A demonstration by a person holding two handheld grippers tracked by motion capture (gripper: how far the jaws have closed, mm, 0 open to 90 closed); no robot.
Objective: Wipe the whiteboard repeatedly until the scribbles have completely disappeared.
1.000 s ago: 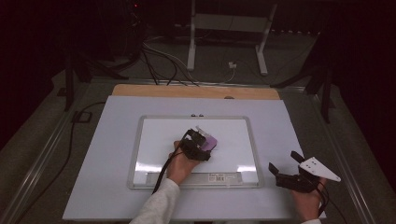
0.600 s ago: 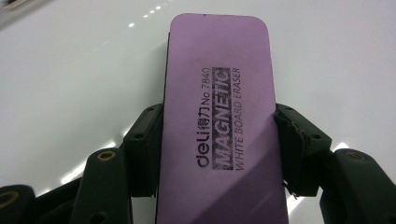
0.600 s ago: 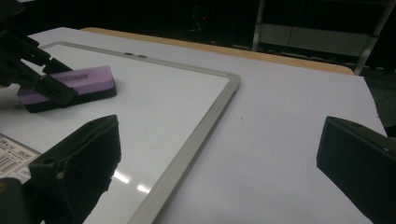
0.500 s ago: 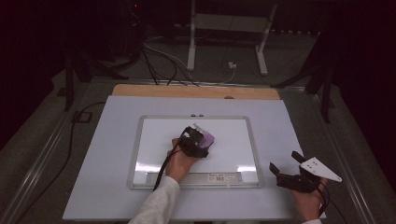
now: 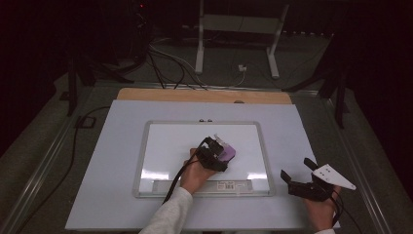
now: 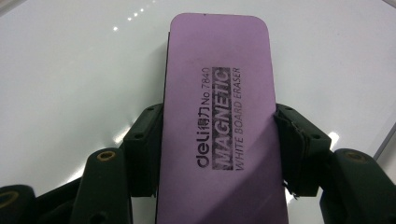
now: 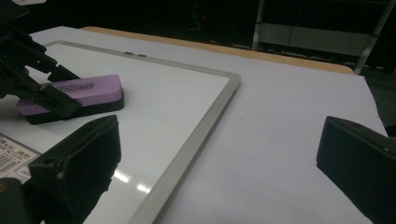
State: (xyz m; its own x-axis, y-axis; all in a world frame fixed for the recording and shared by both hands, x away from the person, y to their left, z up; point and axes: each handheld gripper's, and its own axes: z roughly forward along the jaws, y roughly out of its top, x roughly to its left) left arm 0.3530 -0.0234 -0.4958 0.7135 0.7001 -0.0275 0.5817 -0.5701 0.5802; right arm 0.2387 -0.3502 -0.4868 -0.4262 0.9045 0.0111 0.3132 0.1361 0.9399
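Left gripper [image 6: 215, 154] is clamping the purple eraser [image 6: 219, 116] flat on the whiteboard [image 5: 165, 146] | right gripper [image 7: 219, 163] is hovering beside the board, jaws gaping wide.

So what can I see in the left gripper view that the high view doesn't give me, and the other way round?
The left gripper view gives the printed words "magnetic white board eraser" on the purple eraser, with a black jaw pressed against each long side. The high view gives the whole whiteboard on the table, the left gripper in a hand, and the right gripper off the board with its jaws apart. Both show the eraser lying on the white surface.
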